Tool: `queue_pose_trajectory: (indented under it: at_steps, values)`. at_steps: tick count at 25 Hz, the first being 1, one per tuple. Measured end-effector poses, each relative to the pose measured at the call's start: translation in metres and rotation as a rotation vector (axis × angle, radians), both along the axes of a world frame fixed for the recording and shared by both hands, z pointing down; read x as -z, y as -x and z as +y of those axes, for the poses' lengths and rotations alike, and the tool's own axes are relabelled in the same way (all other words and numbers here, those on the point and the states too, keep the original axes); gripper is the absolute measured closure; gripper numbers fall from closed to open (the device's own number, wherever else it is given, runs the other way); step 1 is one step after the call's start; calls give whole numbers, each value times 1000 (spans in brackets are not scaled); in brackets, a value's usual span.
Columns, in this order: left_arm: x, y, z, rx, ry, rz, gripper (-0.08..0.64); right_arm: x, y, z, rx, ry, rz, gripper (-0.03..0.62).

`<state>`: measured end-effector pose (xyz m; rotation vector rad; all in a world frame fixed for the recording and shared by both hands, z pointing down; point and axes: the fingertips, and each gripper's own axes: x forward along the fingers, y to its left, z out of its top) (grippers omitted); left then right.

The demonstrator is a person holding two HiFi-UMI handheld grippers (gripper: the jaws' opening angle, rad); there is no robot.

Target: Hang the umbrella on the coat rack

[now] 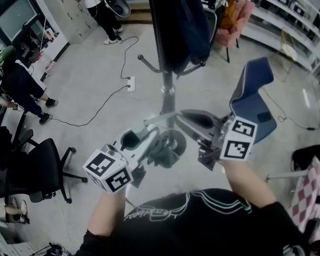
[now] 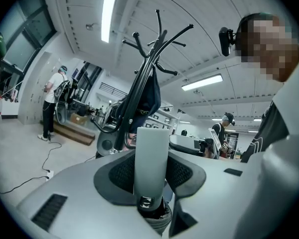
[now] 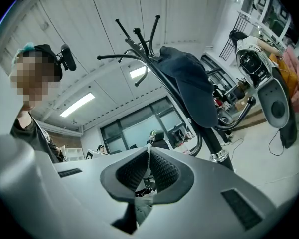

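Note:
The folded grey-green umbrella [image 1: 165,152] hangs between my two grippers in front of my chest. My left gripper [image 1: 145,138] is shut on the umbrella's flat grey handle [image 2: 151,158], which stands up between the pads, with bunched fabric below it. My right gripper [image 1: 194,122] is shut on a thin pale strap [image 3: 148,156] of the umbrella, and fabric [image 3: 139,208] shows under the pads. The black coat rack [image 1: 162,47] stands just ahead of both grippers. Its hooked arms [image 2: 159,39] spread at the top [image 3: 137,39]. A dark blue garment [image 1: 184,25] hangs on it.
A blue chair [image 1: 253,97] stands right of the rack and a black office chair [image 1: 37,164] is at the left. A cable and power strip [image 1: 130,83] lie on the floor. People stand at the far left [image 1: 16,84] and back [image 1: 104,12]. Shelves [image 1: 293,15] line the right wall.

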<state>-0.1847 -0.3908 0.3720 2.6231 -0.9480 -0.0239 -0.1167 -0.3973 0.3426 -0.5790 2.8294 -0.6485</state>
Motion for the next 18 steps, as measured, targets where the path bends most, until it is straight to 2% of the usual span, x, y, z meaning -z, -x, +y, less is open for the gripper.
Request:
queue_pose_trajectory:
  at_steps: [10,18]
  values:
    - [-37,8,-38,-34,43,-41,423,-25,8,-32,-71,38,13,565]
    - [-62,4,-57,-50,82,-72,423,-45,7,-52,-106,110,-16,565]
